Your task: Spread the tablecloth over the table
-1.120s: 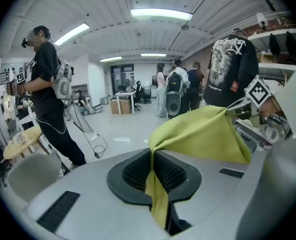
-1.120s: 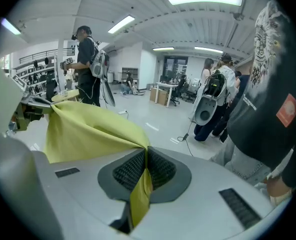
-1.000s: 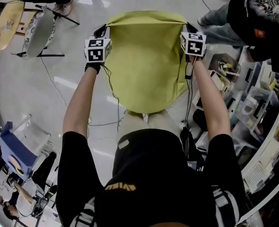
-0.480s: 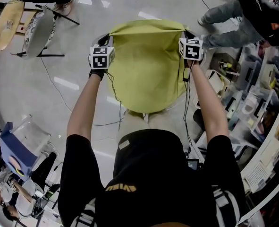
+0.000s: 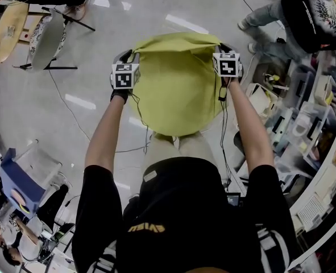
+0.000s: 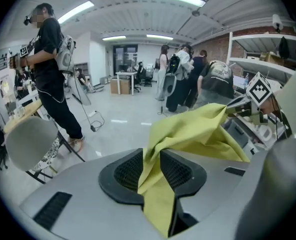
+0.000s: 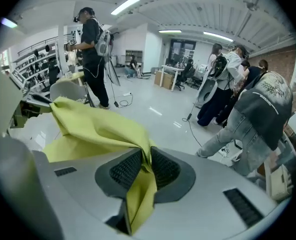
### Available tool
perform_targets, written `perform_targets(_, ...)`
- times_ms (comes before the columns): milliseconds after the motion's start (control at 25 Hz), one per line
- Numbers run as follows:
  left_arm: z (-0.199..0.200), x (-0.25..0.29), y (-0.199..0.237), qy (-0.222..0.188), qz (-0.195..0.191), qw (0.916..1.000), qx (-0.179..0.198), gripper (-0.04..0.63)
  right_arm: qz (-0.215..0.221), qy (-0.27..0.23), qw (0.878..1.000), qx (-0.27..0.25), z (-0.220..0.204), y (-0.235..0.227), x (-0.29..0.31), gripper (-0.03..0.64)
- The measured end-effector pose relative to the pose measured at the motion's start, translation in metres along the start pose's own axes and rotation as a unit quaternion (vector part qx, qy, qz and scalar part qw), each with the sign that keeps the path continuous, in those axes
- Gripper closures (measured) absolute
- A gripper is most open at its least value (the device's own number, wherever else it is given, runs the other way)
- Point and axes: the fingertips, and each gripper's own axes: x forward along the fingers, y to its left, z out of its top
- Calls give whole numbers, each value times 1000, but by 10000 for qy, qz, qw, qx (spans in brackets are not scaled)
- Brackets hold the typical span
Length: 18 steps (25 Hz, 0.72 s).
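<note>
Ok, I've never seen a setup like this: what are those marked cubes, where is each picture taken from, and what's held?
No robot here: a person holds a two-jaw gripper in each hand; the marked cubes are part of them. One picture comes from a camera on the person's head, looking down; the other two ride on the grippers and look along their jaws. A yellow-green tablecloth hangs stretched between the left gripper and the right gripper, above the floor; no table shows. Both pairs of jaws have just been opening with cloth between them: the left pair stands apart, the right looks pinched on it.
</note>
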Motion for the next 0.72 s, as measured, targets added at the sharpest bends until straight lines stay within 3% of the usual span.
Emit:
perform_targets(120,-26,-1,-11,205,-78,9997,-90,455,301,89,9995,16,-16,11,-3,475)
perform_targets(240,-45,-4,-20,305,-97,9994,-165,414,515,144,9986,-6,-30,18,-7,429)
perform_targets(520,-88,-47,-48,304,-187,9974,-621,405,663,187,9961,560,-57,13,-23,402)
perform_targets(720,-123,-95,-70,261,-185,9930,-1136,407,504,287,9954,766,-85,-11,-32,407)
